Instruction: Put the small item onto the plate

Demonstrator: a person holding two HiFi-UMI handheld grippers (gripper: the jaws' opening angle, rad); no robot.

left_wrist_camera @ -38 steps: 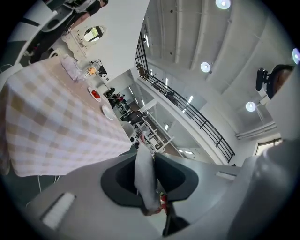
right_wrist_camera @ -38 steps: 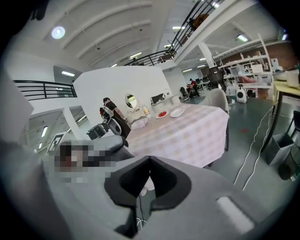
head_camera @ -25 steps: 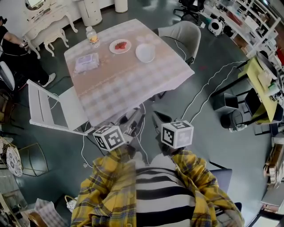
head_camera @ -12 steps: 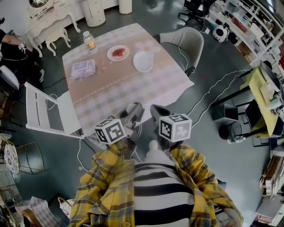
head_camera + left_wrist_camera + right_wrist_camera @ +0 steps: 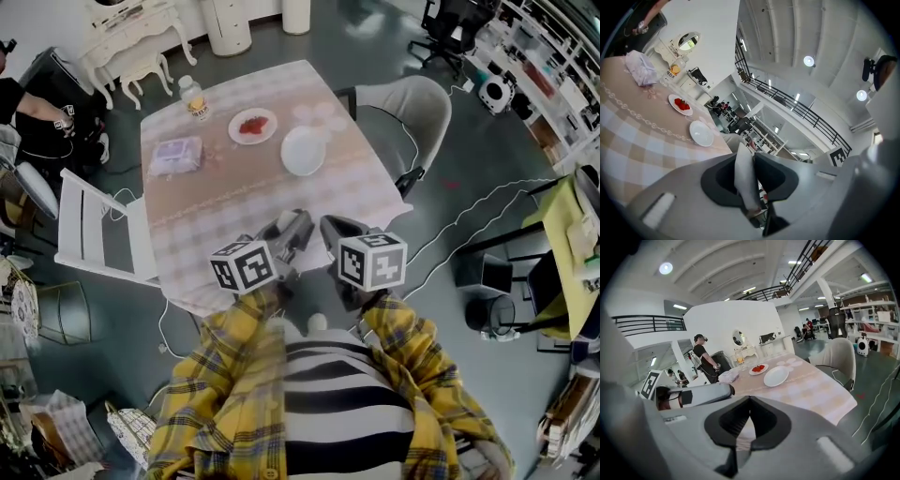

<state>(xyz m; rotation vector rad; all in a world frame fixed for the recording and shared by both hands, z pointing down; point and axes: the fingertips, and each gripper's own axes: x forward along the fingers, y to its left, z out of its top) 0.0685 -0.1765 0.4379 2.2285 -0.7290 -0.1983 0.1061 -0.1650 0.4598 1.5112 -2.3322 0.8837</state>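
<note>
The red small items (image 5: 252, 124) lie on a small plate (image 5: 272, 119) at the desk's (image 5: 234, 202) far side, just beside an empty white plate (image 5: 303, 150). Over the free near edge, the left claw (image 5: 292, 228) and right claw (image 5: 330, 229) are pressed together, holding nothing.

The tablecloth (image 5: 234, 202) is matt woven cloth in a pale check. The empty plate (image 5: 303, 151) looks like glossy white ceramic, and so does the smaller plate (image 5: 253, 126). The bottle (image 5: 194, 94) is clear plastic. The packet (image 5: 176, 156) is soft, crinkled plastic film. The armchair (image 5: 405, 103) has matt grey upholstery, while the slatted chair (image 5: 94, 230) is smooth and painted white. The floor (image 5: 469, 178) is smooth with a dull sheen. The left gripper (image 5: 744, 154) and right gripper (image 5: 749, 401) have matt grey plastic shells with black linings. The shirt (image 5: 216, 394) is soft plaid cloth.
</note>
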